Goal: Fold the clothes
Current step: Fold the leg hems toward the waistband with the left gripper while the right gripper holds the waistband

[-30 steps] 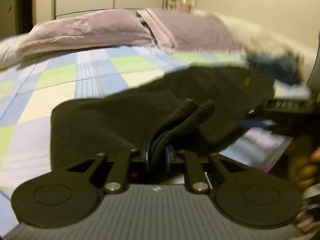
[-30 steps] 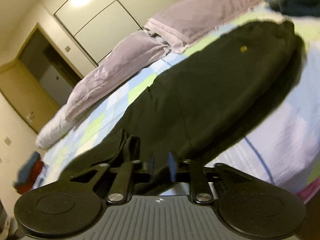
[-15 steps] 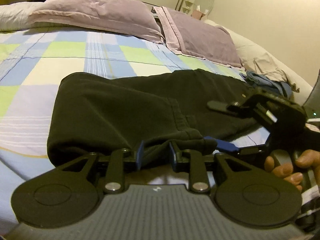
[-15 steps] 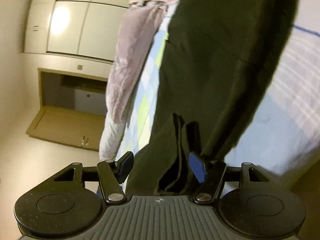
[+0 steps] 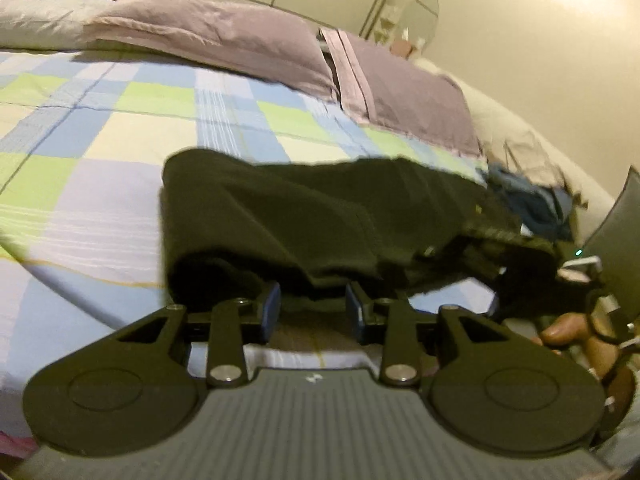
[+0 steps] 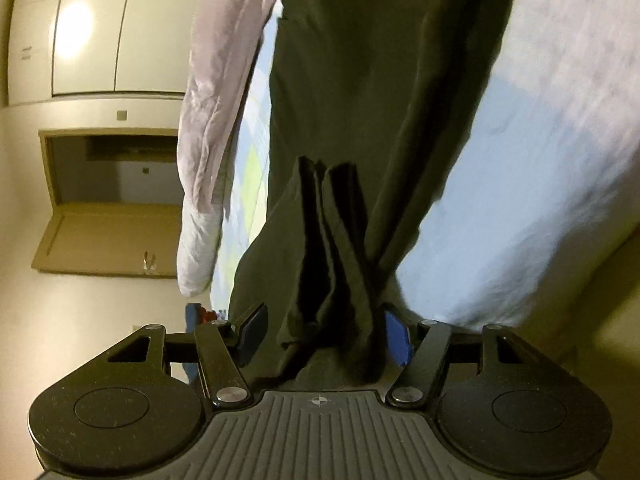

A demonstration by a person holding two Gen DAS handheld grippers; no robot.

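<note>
A dark pair of trousers [image 5: 320,208] lies folded across the checked bedsheet [image 5: 120,128]. My left gripper [image 5: 313,312] sits at the near edge of the fold. Its jaws are opening, and the cloth lies just past the blue pads without being pinched. In the right wrist view the picture is rolled sideways. A bunched end of the trousers [image 6: 332,280] stands between the fingers of my right gripper [image 6: 324,338]. Those jaws are closing. The right pad [image 6: 396,340] touches the cloth and the left pad stands clear of it. A hand [image 5: 572,336] holding the right gripper shows at the right of the left wrist view.
Two purple pillows [image 5: 224,36] [image 5: 408,92] lie at the head of the bed. A heap of blue clothes [image 5: 536,200] and a beige blanket [image 5: 520,140] sit beyond the trousers. White wardrobe doors [image 6: 92,32] and a doorway [image 6: 112,200] are behind. The bed's edge runs close to the right gripper.
The left jaws have spread and let go of the cloth fold they pinched. The right gripper has rolled sideways, opened wide, then begun narrowing around the bunched end.
</note>
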